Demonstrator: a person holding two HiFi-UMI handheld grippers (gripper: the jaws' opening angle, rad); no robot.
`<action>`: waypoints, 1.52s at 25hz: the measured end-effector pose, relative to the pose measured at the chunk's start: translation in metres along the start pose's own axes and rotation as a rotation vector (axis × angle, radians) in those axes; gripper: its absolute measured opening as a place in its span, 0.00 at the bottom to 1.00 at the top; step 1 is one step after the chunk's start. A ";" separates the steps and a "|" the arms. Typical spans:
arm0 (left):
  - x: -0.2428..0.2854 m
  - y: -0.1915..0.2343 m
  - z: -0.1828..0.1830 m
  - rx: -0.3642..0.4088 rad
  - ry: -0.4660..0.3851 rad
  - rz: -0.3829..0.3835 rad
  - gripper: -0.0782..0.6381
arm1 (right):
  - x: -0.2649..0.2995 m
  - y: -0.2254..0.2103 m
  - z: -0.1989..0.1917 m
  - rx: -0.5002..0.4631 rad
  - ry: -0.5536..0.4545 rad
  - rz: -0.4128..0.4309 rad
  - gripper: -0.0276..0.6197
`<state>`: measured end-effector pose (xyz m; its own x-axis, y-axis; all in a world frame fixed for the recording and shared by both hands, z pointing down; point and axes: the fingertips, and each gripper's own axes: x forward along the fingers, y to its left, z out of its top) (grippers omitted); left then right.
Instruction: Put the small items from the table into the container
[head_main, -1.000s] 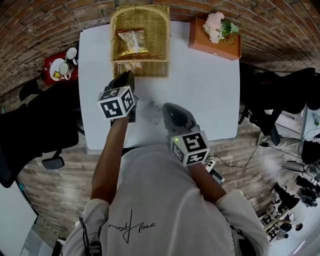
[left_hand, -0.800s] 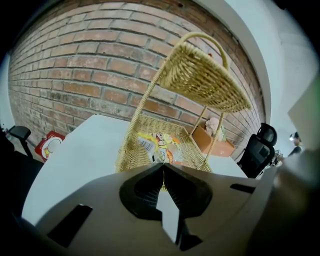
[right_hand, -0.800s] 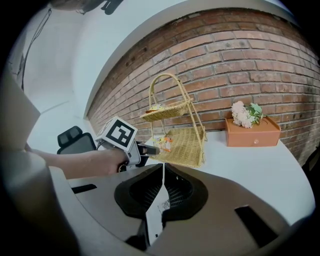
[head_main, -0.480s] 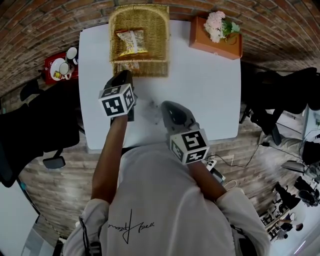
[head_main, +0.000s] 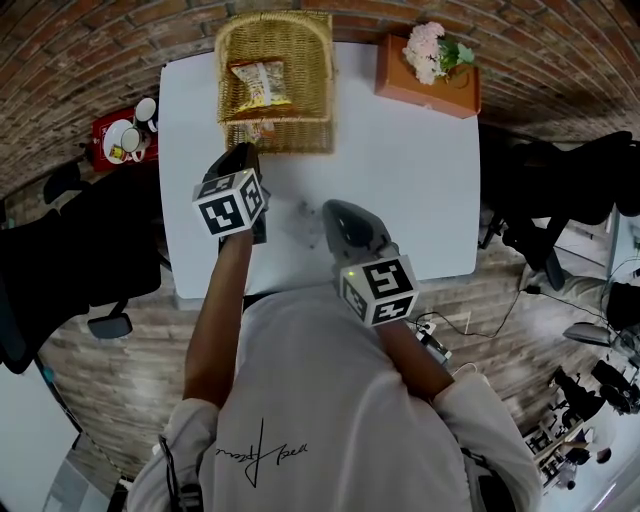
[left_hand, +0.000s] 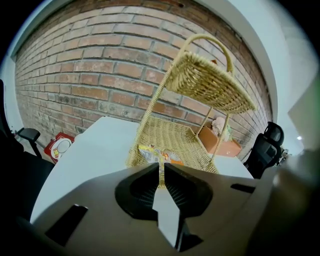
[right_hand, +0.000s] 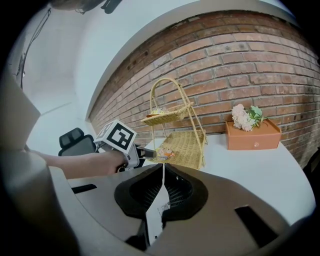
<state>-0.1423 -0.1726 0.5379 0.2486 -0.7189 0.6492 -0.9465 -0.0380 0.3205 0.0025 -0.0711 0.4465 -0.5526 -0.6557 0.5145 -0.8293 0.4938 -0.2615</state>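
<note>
The left gripper, at about 10 o'clock on the white tabletop, is closed on the edge of a snack packet. The packet sits at the lower tier of the wicker basket at 12 o'clock. The right gripper, nearer 6 o'clock, is closed with nothing in it.

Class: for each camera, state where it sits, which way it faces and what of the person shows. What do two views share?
Head view: on the person's head, facing steeply down at the table; shows shirt, forearms, left gripper, right gripper.
Left gripper view: on that gripper, facing along its jaws, shut on a snack packet, to the wicker basket and brick wall.
Right gripper view: on that gripper, facing the basket and flower box; shows its shut jaws and the left hand.
Shared: the basket is in all three.
</note>
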 end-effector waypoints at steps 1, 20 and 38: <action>-0.001 0.000 0.000 -0.001 -0.002 0.001 0.13 | -0.001 0.000 0.000 -0.001 -0.003 0.000 0.08; -0.029 -0.012 -0.013 0.005 -0.033 -0.013 0.13 | -0.012 0.009 0.007 -0.037 -0.046 0.019 0.08; -0.081 -0.043 -0.030 0.018 -0.110 -0.057 0.13 | -0.037 0.010 0.009 -0.068 -0.100 0.043 0.08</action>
<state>-0.1158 -0.0921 0.4926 0.2795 -0.7869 0.5502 -0.9350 -0.0928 0.3422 0.0143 -0.0473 0.4172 -0.5960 -0.6852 0.4188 -0.7990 0.5580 -0.2241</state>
